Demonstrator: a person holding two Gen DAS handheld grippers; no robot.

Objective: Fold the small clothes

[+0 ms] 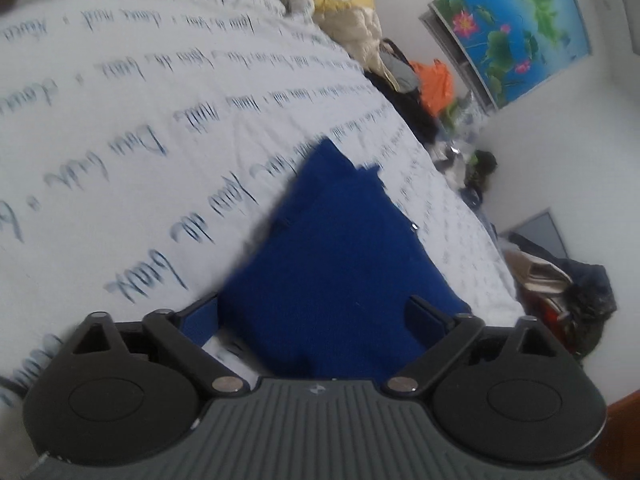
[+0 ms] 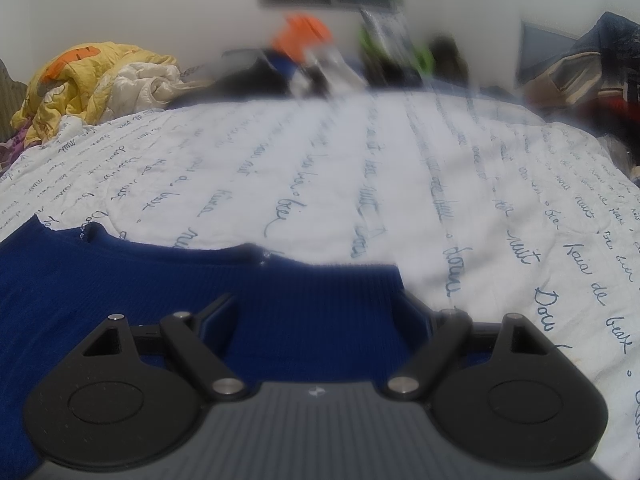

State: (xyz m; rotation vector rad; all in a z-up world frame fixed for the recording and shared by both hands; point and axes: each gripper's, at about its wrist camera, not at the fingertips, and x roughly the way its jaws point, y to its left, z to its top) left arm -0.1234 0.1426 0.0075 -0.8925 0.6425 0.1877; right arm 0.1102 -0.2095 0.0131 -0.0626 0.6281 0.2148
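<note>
The blue knitted garment (image 1: 340, 264) lies flat on the bed's white quilt (image 1: 140, 120) with script lettering, near the bed edge, so that it can be folded on a wide, soft surface. In the left wrist view its long axis runs from 6 o'clock, close under the camera, to a narrowing end at about 12 o'clock. In the right wrist view it spreads from 9 o'clock to the centre, with a ribbed edge toward 12 o'clock.

The left hand-held gripper (image 1: 316, 316) hangs with its jaws spread wide over the near end of the cloth, pinching nothing. The right hand-held gripper (image 2: 320, 316) is likewise spread above the ribbed edge, which I judge is poised for a grasp. A crumpled yellow blanket (image 2: 80, 80) sits at 10 o'clock, well apart.
</note>
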